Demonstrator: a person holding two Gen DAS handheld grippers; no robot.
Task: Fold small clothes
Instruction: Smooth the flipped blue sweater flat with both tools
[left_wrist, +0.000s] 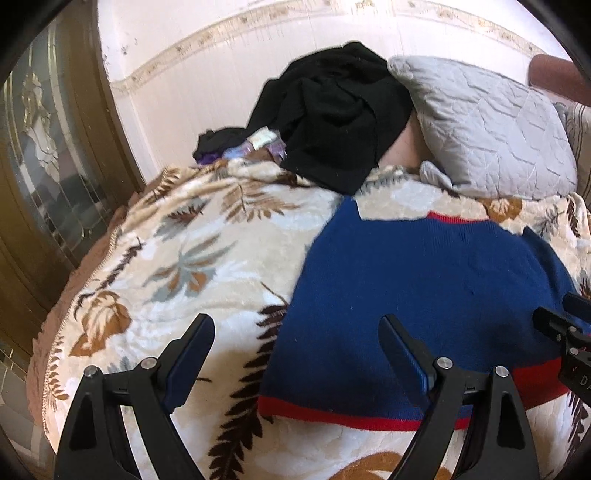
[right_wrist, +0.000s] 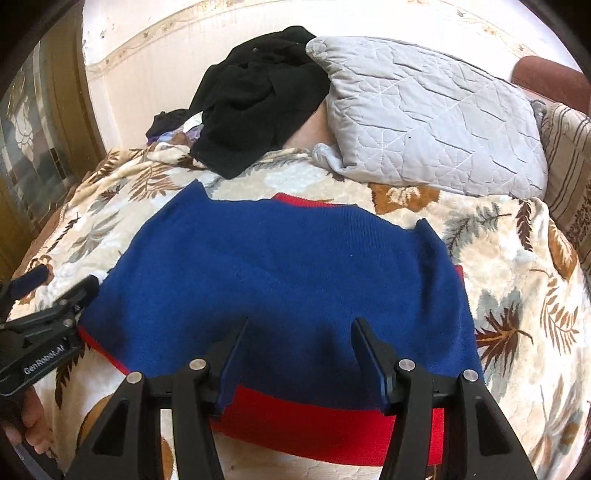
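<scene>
Bed: covered by a cream blanket (right_wrist: 517, 295) printed with brown and grey leaves; everything lies on it.
Blue sweater (right_wrist: 280, 266): a small knitted garment with red trim, spread flat on the blanket in the middle of the bed, red neckline toward the pillow, red hem band nearest the cameras. Its sleeves do not show spread out at the sides.
Left tongs (left_wrist: 297, 328): fingers wide apart, nothing between them, held above the blanket at the sweater's left edge; one finger is over the leaf print, the other over the blue knit. Whether either tip touches the fabric, I cannot tell.
Right tongs (right_wrist: 299, 326): fingers apart at a middling width, empty, held over the lower part of the sweater near the red hem band. No cloth is pinched.
Black garment (right_wrist: 258, 92): crumpled in a heap at the far side of the bed, leaning against the pillow's left corner.
Grey quilted pillow (right_wrist: 436, 122): beyond the sweater, apart from it.
Small pile of dark and purple cloth (left_wrist: 236, 144): left of the black garment, against the wall.
Person: a hand (right_wrist: 33, 424) shows at the lower left of the right wrist view, behind the left tool.
</scene>
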